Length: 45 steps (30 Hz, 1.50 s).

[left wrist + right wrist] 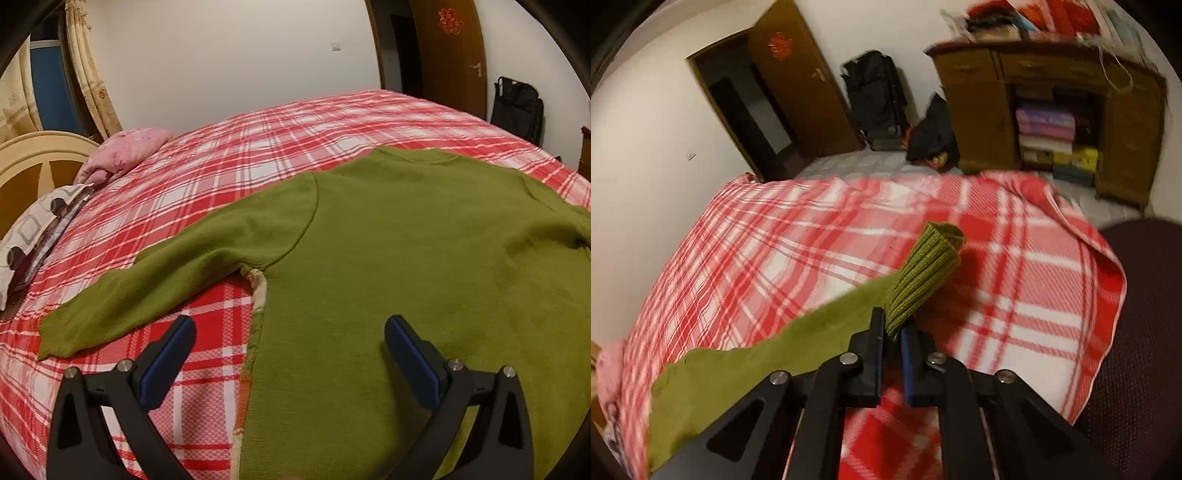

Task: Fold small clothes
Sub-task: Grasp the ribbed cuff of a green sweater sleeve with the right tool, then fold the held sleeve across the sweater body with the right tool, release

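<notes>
R gripper (893, 332) is clamped on the ribbed cuff (923, 273) of the green sweater (406, 258), presumably so the sleeve can be folded inward. L gripper (290, 332) is held wide over the hem, nothing gripped. Sweater is spread flat on the plaid bedspread (221, 155). Its right side is cut off; far room is blurred.

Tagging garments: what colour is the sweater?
Olive green sweater, clearest in the left wrist view.
</notes>
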Available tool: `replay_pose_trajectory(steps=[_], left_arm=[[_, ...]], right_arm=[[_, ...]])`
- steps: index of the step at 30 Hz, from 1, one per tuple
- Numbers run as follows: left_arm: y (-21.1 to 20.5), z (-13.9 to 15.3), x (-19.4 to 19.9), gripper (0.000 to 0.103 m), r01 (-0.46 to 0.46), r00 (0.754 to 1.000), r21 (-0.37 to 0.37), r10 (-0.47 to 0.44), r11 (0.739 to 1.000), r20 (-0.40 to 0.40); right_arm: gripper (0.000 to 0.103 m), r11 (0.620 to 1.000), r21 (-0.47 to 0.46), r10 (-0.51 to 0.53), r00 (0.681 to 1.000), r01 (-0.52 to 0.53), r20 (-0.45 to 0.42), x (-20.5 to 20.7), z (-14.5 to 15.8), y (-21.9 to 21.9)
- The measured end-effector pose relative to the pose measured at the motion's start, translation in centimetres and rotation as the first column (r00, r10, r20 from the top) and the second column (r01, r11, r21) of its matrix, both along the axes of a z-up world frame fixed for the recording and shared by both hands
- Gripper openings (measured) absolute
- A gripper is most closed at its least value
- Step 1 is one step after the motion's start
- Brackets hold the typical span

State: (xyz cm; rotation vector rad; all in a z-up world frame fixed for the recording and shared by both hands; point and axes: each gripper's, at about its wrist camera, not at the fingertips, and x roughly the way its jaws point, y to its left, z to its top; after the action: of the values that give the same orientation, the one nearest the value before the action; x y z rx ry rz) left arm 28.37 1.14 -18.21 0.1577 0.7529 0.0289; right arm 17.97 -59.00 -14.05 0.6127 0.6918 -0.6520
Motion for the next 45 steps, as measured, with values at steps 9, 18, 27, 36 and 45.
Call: replay_pose_trajectory(steps=[9, 18, 27, 36, 45], left_arm=[[0.7, 0.0, 0.1, 0.103, 0.025, 1.0, -0.093, -0.026, 0.995, -0.01], [0.8, -0.1, 0.1, 0.103, 0.031, 0.999, -0.118, -0.033, 0.993, -0.007], [1.0, -0.2, 0.2, 0.103, 0.034, 0.999, -0.134, -0.036, 0.99, -0.018], [1.9, 0.0, 0.5, 0.103, 0.042, 0.997, -0.202, -0.053, 0.978, -0.048], [-1.9, 2.2, 2.4, 0.103, 0.157, 0.983, -0.278, -0.178, 0.948, -0.051]], right_arm=[[0.006, 0.96, -0.151, 0.246, 0.968, -0.236, 0.048, 6.5, 5.8, 7.8], [0.006, 0.807, -0.249, 0.561, 0.827, -0.536, 0.041, 14.1, 8.0, 22.5], [0.006, 0.627, -0.235, 0.76, 0.649, -0.743, -0.023, 18.2, 3.2, 36.0], [0.056, 0.428, -0.047, 0.899, 0.431, -0.903, -0.08, 17.7, -3.9, 42.2], [0.067, 0.522, -0.059, 0.85, 0.525, -0.851, -0.051, 7.5, -3.2, 35.0]])
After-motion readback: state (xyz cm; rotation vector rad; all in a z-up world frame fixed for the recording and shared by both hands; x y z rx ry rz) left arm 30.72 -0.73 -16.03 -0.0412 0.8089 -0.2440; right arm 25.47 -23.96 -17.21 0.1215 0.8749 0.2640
